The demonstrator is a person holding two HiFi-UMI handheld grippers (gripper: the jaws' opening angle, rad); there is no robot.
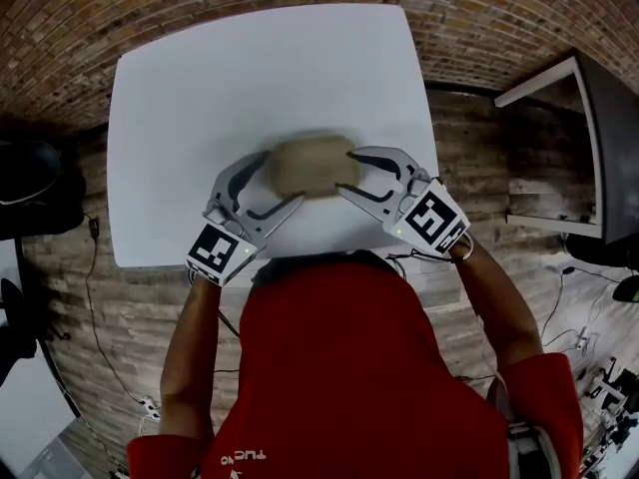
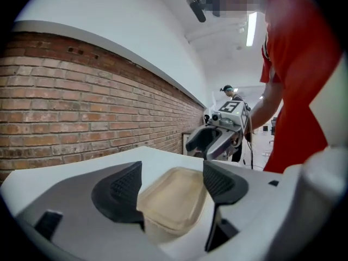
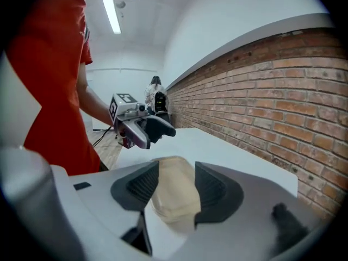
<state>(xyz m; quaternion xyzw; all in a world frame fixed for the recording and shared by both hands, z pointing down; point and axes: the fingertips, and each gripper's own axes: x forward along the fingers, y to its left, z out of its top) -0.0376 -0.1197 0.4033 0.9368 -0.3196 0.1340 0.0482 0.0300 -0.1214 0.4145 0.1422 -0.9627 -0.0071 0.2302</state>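
Lying on the desk: a tan container [image 1: 312, 165] on the near half of the white desk [image 1: 200, 88], long side running left to right, held at both ends.
Container: shallow and rectangular with rounded corners; matte beige, plastic-looking; the lid has a raised rim round a flat sunken panel.
Left gripper [image 1: 270, 188]: jaws drawn in narrow on the container's left end, with the dark ribbed pads [image 2: 117, 189] against its two long sides.
Right gripper [image 1: 359, 176]: jaws likewise closed on the right end, with the container pinched between its pads [image 3: 209, 188].
Gripper bodies: pale grey moulded shells, each carrying a cube with black-and-white square markers.
Desk: smooth, plain white, nearly square with rounded corners.
Room: a red brick wall [image 2: 81, 107] just past the desk's far edge, with white wall above it; a worn plank-like floor [image 1: 479, 158]; ceiling strip lights [image 3: 111, 12].
Person: red shirt [image 1: 349, 367], bare forearms.
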